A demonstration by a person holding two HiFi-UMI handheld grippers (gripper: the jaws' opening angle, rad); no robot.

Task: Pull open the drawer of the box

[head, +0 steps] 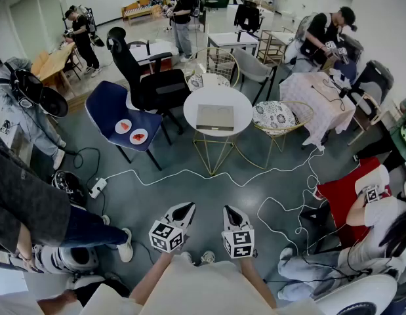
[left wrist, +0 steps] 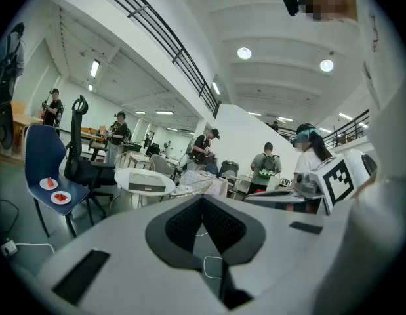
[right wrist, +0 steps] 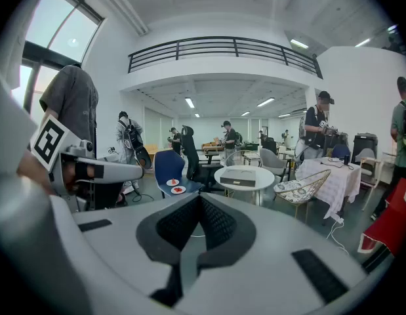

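I see my left gripper (head: 185, 209) and right gripper (head: 229, 212), jaws pressed together on nothing, well short of the box (head: 214, 117) on the round worktop (head: 195, 102).

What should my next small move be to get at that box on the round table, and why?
Probably step toward the round table: the box sits on it well beyond reach, and the left gripper and right gripper are shut, empty, near your body.
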